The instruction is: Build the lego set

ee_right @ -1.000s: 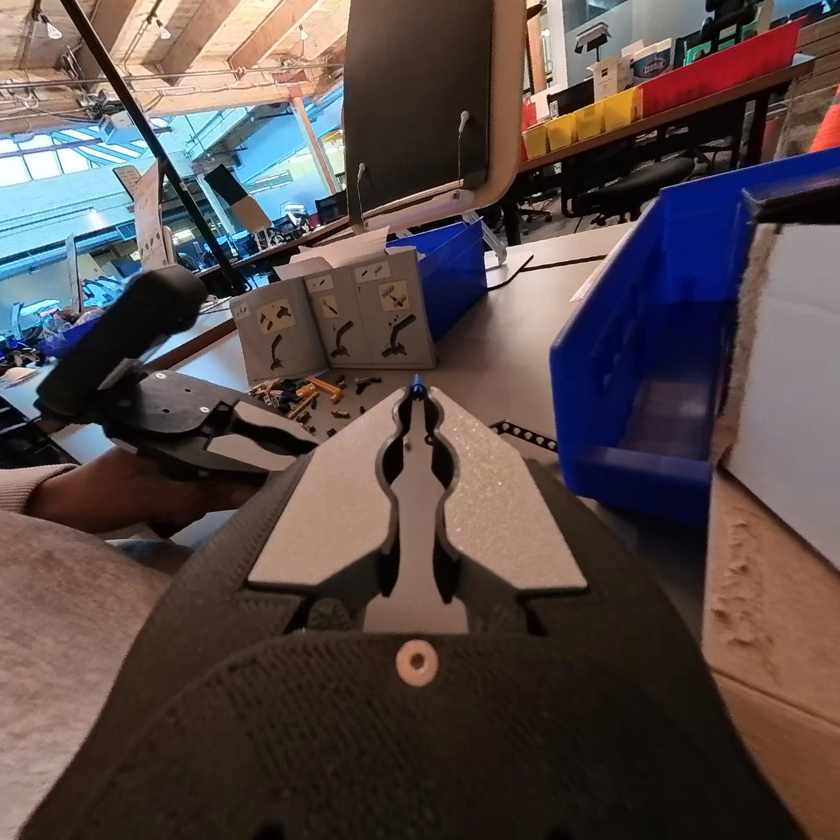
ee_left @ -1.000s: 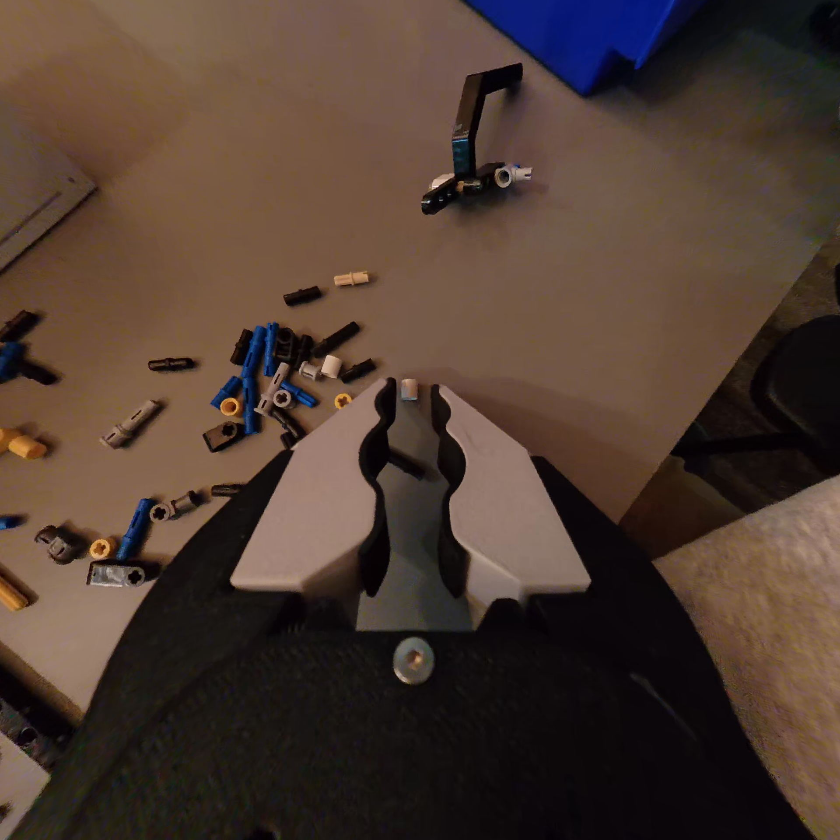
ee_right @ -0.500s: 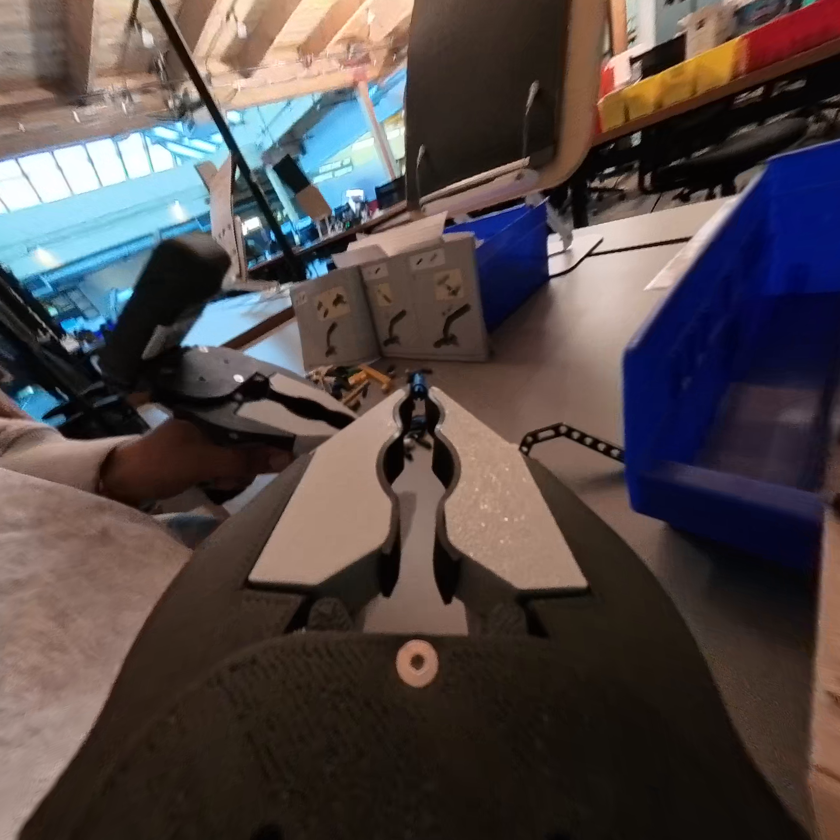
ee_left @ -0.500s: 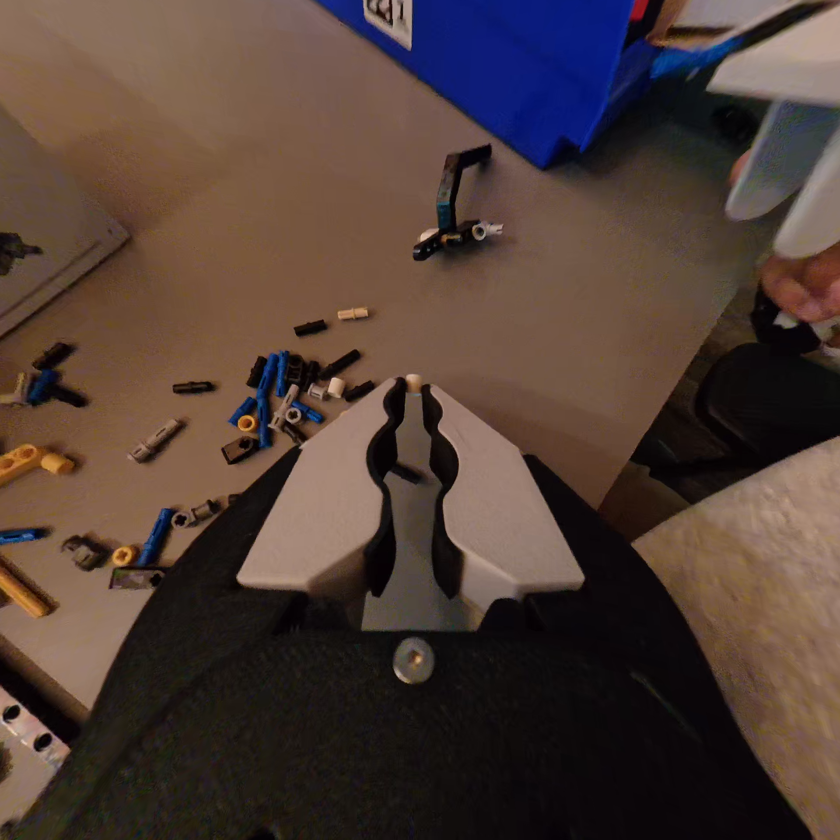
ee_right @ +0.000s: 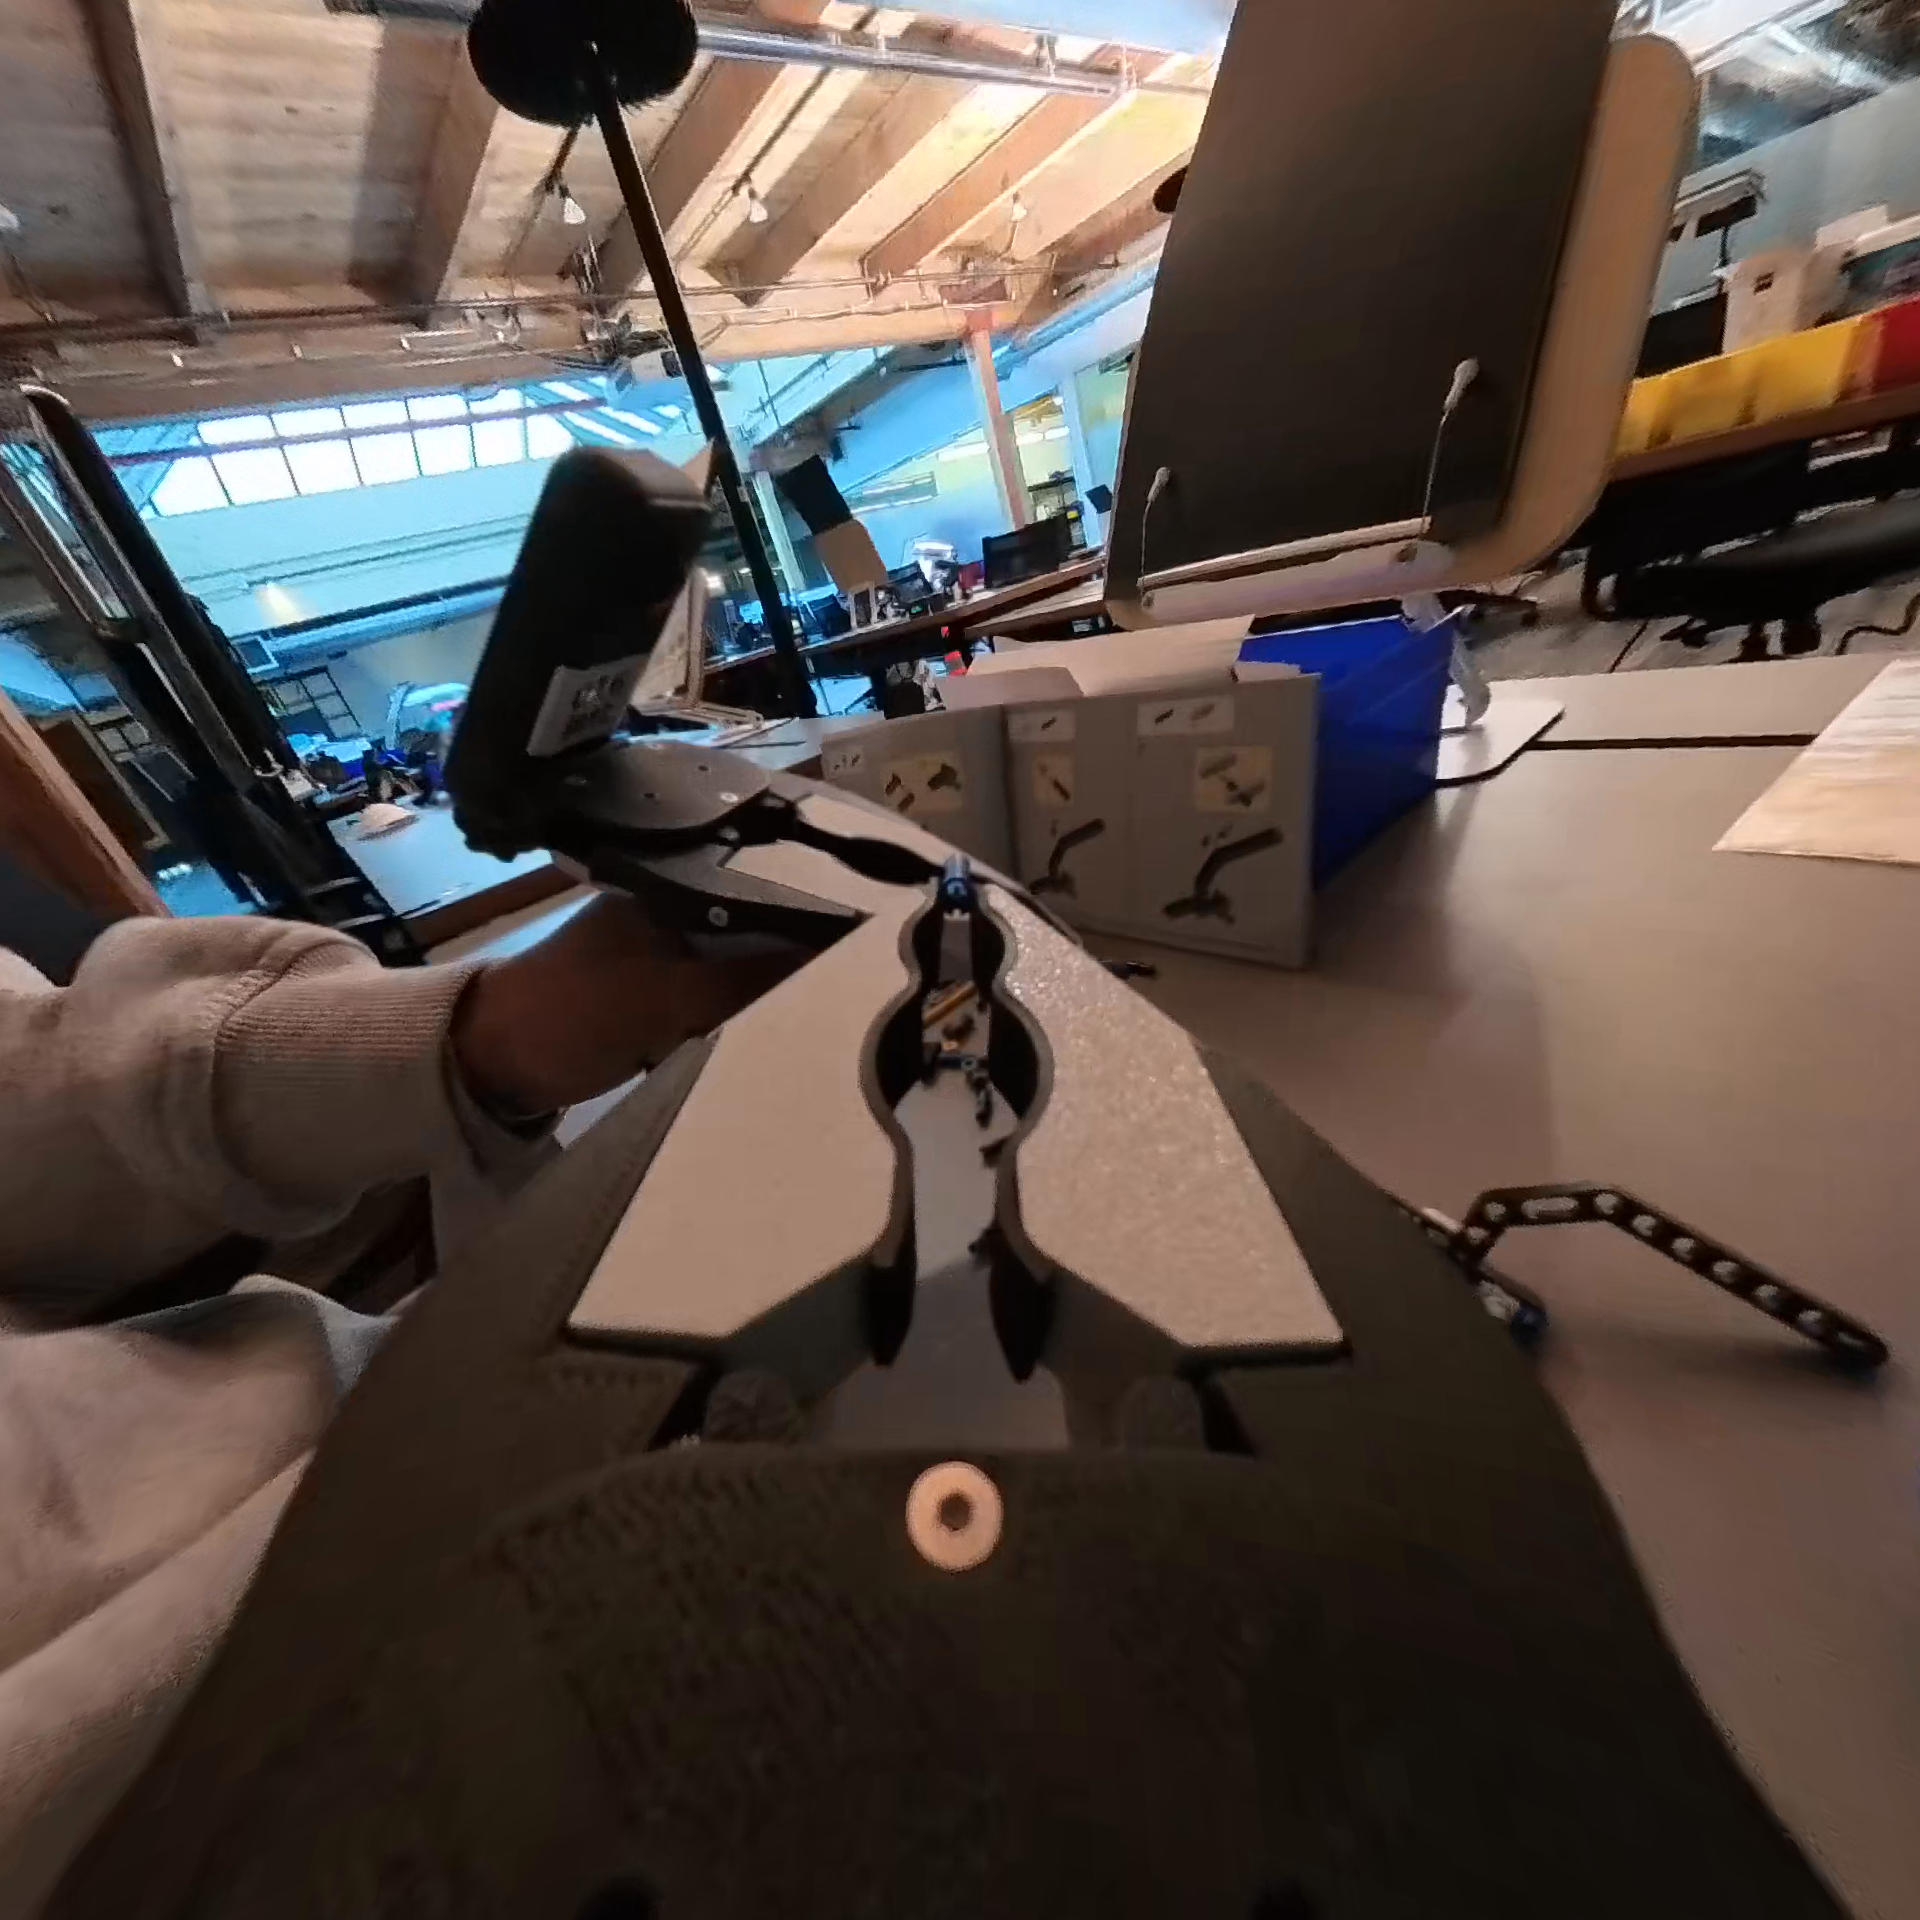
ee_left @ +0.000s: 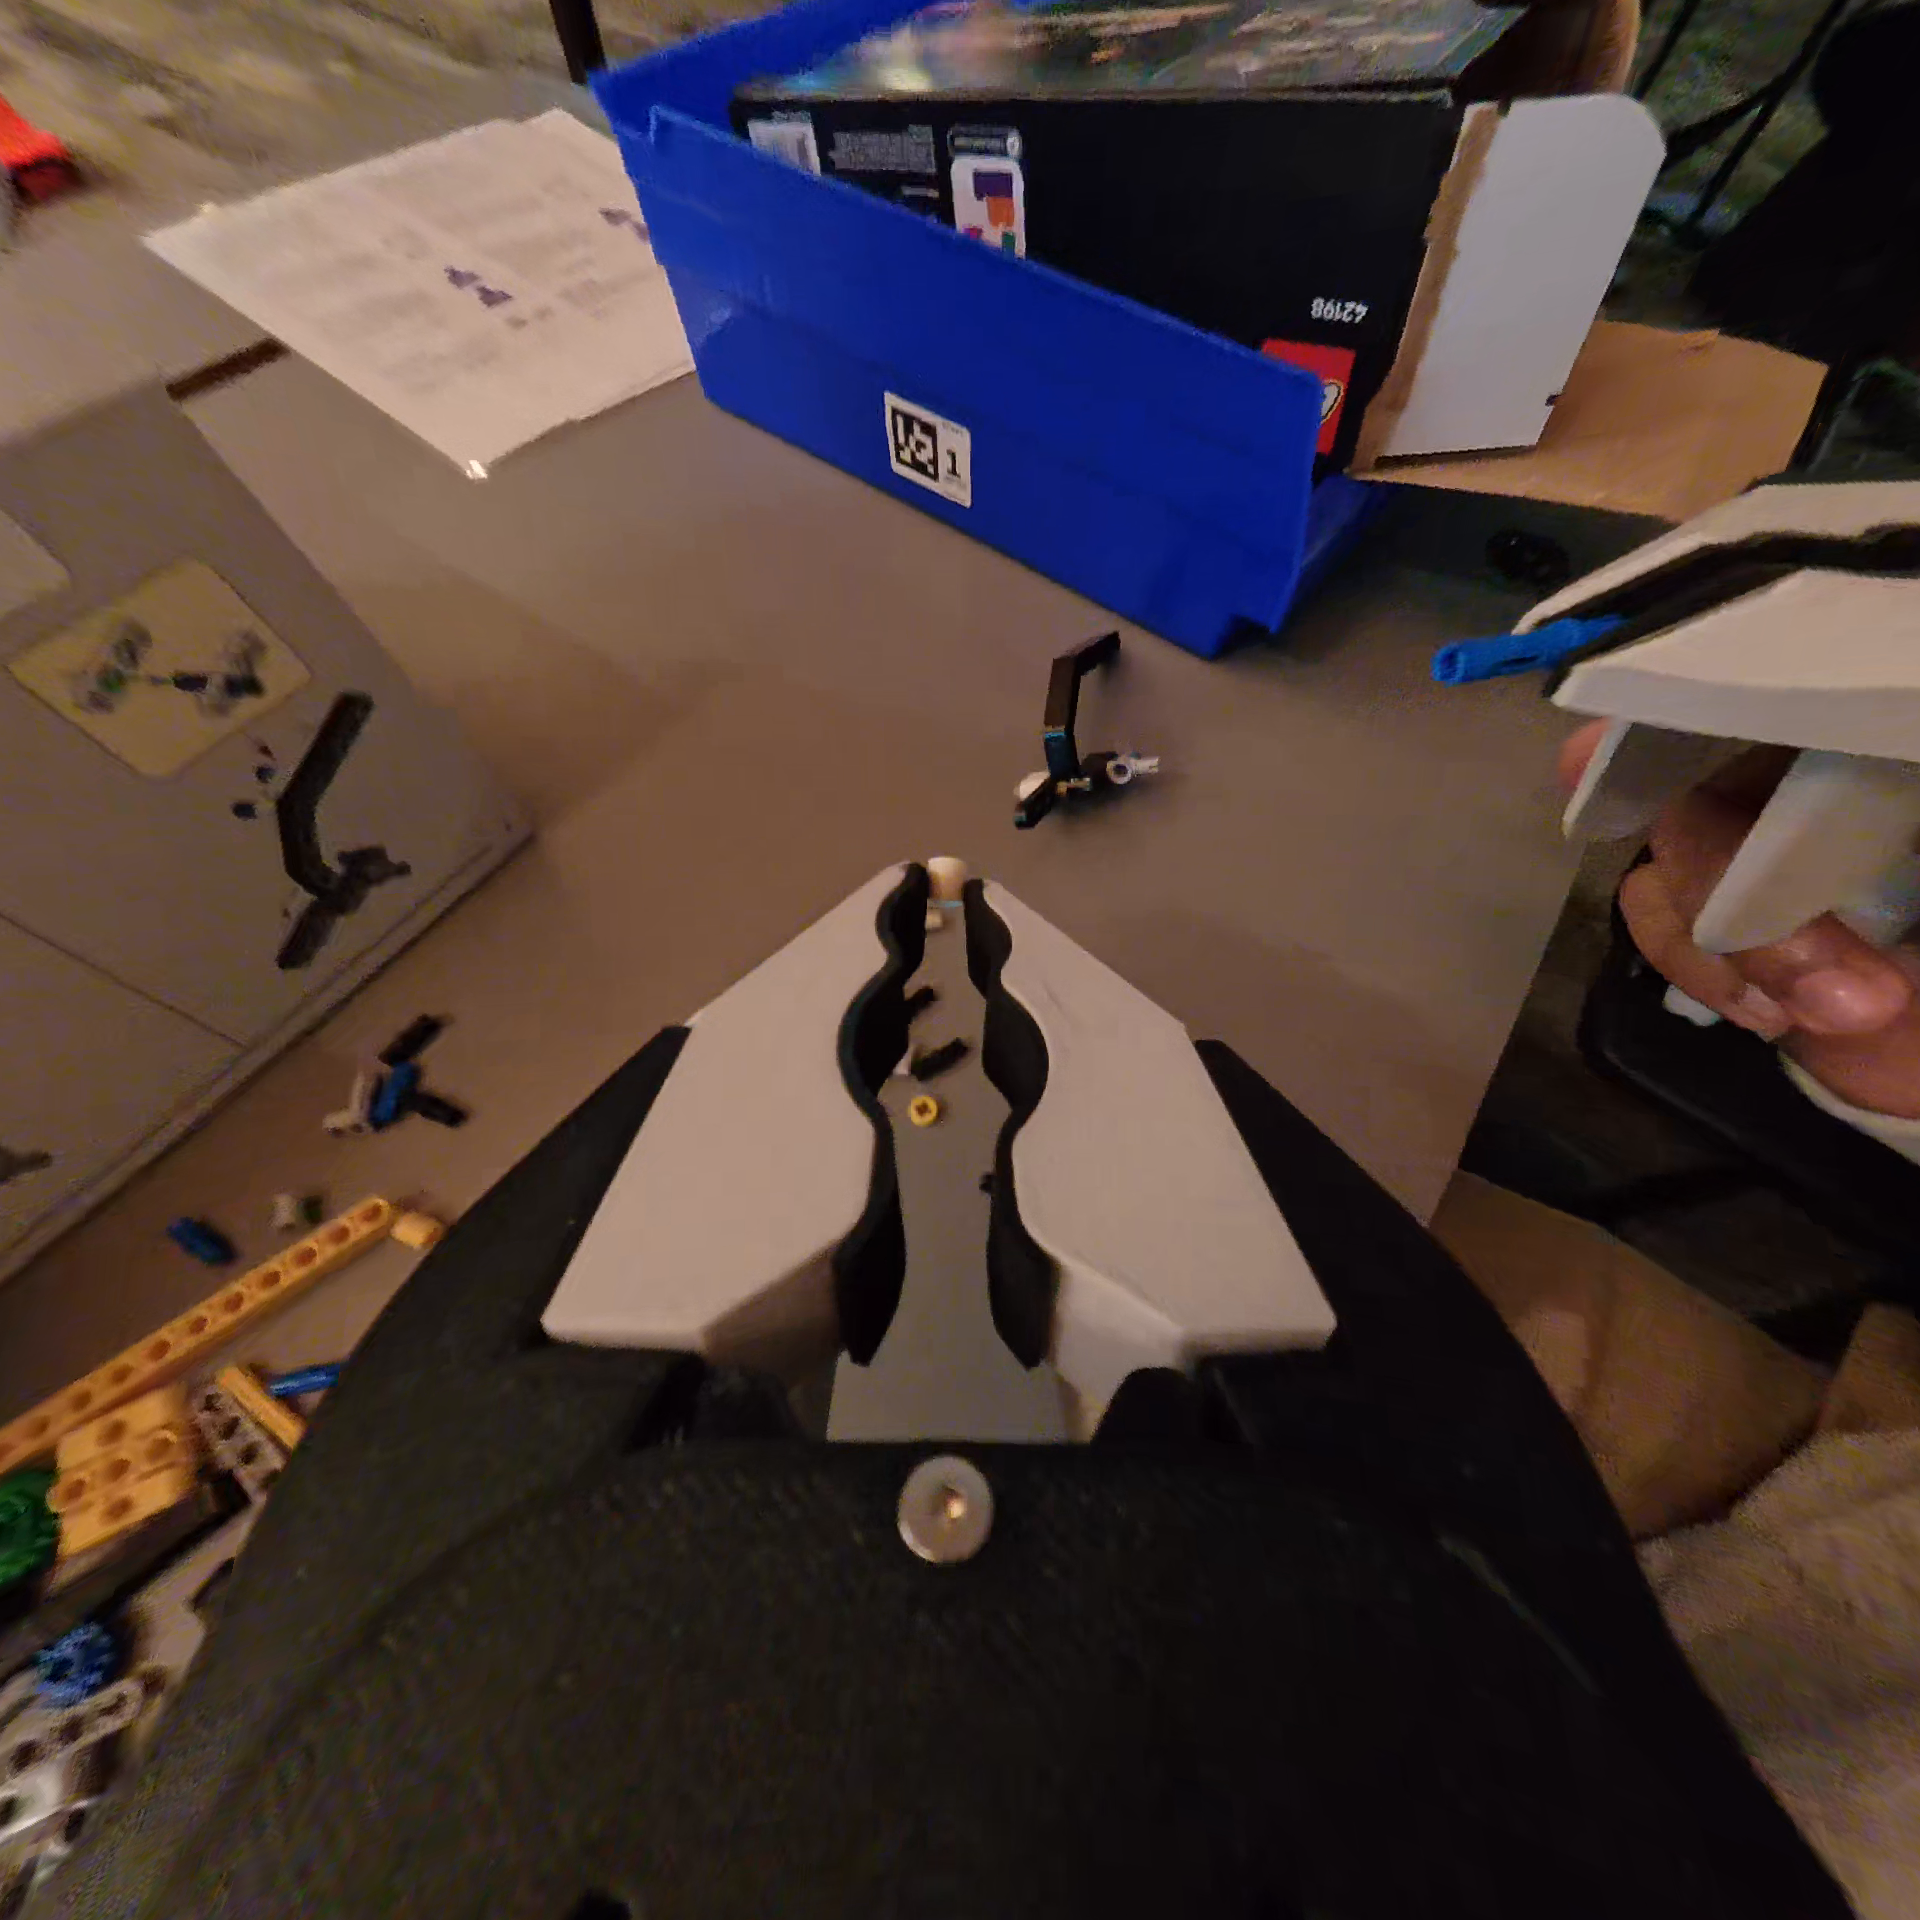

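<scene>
Yellow beam and loose parts showed only in my left wrist view. My left gripper pinched a pale peg; black assembly lay mid-table, clear of edges. My right gripper clamped a blue pin.

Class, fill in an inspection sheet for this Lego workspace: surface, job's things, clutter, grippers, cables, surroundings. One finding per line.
Surface: grey table, mostly bare in the middle.
Job's things: black bent assembly lying on the table; open instruction booklet; loose Lego pieces at left.
Clutter: blue bin holding the set box; paper sheet.
Grippers: left gripper shut on a small pale piece; right gripper shut on a blue pin.
Cables: nothing seen.
Surroundings: workshop, other desks, wooden ceiling.
</scene>
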The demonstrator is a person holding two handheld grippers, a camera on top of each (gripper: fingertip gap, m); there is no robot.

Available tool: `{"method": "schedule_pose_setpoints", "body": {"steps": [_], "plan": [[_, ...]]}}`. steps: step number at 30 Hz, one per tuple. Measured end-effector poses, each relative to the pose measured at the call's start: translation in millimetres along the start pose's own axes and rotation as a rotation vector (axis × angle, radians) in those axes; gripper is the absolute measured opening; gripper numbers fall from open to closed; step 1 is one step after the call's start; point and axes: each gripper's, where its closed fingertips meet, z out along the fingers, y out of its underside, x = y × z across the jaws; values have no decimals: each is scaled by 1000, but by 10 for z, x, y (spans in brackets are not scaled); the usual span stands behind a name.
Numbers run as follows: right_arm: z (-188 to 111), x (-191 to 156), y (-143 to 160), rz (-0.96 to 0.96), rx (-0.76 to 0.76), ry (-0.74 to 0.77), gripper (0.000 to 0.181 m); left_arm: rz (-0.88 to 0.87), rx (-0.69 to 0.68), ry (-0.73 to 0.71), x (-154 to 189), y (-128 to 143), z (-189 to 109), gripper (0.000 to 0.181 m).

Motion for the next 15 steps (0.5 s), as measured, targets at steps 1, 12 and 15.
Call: {"method": "schedule_pose_setpoints", "body": {"steps": [1, 12, 15], "plan": [[11, -3, 28, 7, -9, -3, 2, 24, 2, -14, -4, -34, -23, 6], [1, -42, 49, 46, -18, -42, 1, 98, -88, -107, -58, -56, -220, 6], [4, -82, 40, 46, -14, -61, 1, 79, -78, -39, 70, -147, -233, 6]]}}
